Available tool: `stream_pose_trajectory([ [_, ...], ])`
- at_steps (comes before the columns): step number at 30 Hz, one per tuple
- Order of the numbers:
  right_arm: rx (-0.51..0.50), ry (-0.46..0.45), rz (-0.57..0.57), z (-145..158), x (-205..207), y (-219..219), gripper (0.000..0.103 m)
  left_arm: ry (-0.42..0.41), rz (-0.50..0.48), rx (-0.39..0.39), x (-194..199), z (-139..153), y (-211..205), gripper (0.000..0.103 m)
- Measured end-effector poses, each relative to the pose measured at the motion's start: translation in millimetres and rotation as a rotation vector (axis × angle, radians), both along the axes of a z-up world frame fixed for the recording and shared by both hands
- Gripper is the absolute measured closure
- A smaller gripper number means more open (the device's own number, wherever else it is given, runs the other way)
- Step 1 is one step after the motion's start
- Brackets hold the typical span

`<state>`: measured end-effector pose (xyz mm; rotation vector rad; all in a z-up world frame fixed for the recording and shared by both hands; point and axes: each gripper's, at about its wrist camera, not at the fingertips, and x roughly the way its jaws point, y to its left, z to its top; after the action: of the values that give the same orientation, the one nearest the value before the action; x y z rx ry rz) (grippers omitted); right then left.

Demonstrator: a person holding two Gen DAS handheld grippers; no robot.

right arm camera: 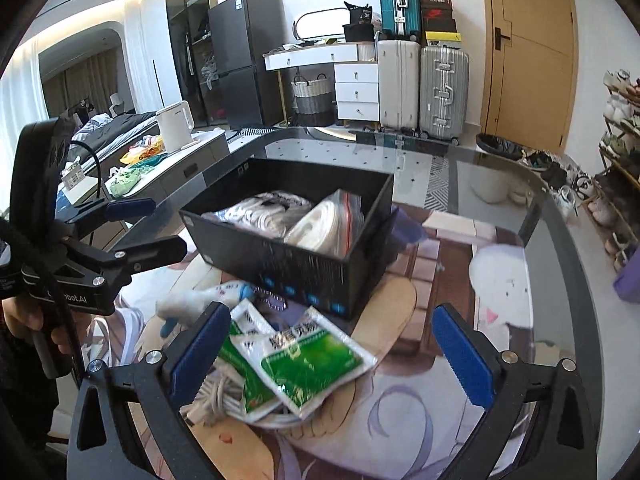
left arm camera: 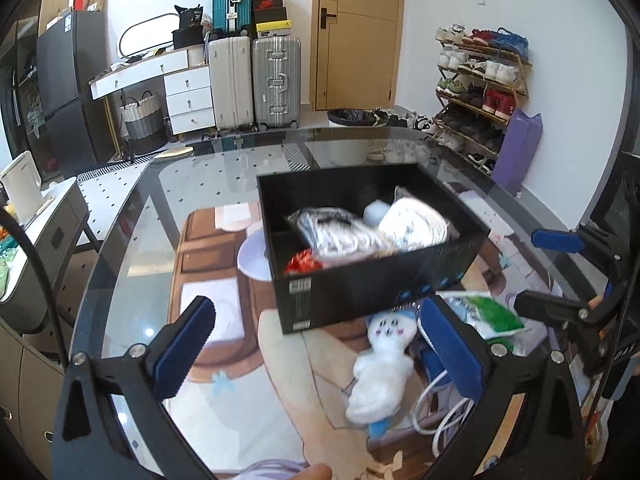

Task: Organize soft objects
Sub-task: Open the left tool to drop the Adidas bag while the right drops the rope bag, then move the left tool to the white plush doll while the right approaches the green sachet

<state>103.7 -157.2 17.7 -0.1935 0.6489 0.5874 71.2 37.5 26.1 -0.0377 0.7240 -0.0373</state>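
A black box (left arm camera: 372,292) stands on the glass table (left arm camera: 132,216), holding clear bags of white items (left arm camera: 412,224) and something red (left arm camera: 302,262). A white plush doll (left arm camera: 380,372) lies in front of the box, between my left gripper's fingers. My left gripper (left arm camera: 324,346) is open and empty. In the right wrist view the box (right arm camera: 304,264) is ahead, the doll (right arm camera: 200,300) to the left. Green-and-white packets (right arm camera: 304,360) and a coiled white cable (right arm camera: 224,400) lie between the fingers of my open, empty right gripper (right arm camera: 332,352).
The white cable (left arm camera: 436,400) and green packets (left arm camera: 488,312) lie right of the doll. My right gripper shows at the right edge of the left wrist view (left arm camera: 548,268). Suitcases (left arm camera: 256,80), a shoe rack (left arm camera: 480,92) and a bin (left arm camera: 348,120) stand beyond the table.
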Motion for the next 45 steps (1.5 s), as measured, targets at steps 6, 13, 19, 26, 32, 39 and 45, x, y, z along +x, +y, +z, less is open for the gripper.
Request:
stream_pose_trajectory([
  [6,-0.016,0.026,0.000,-5,1,-2,0.001,0.022,-0.013,0.003,-2,-11,1,0.000],
  [13,0.004,0.097,-0.029,-14,9,-8,0.001,0.037,-0.024,0.021,-1,-17,-7,0.000],
  [19,0.029,0.147,-0.055,-21,16,-10,0.001,0.046,-0.019,0.040,-3,-25,-11,0.000],
  [26,0.073,0.211,-0.069,-31,23,-1,0.001,0.063,-0.037,0.014,-8,-33,-8,0.000],
  [32,0.114,0.271,-0.100,-41,30,3,0.001,0.058,-0.052,0.008,-8,-34,-8,0.000],
  [39,0.079,0.305,-0.161,-48,37,-7,0.001,0.064,-0.062,-0.003,-8,-36,-8,0.000],
  [45,0.032,0.286,-0.214,-49,42,-22,0.001,0.071,-0.063,-0.020,-7,-36,-4,0.000],
])
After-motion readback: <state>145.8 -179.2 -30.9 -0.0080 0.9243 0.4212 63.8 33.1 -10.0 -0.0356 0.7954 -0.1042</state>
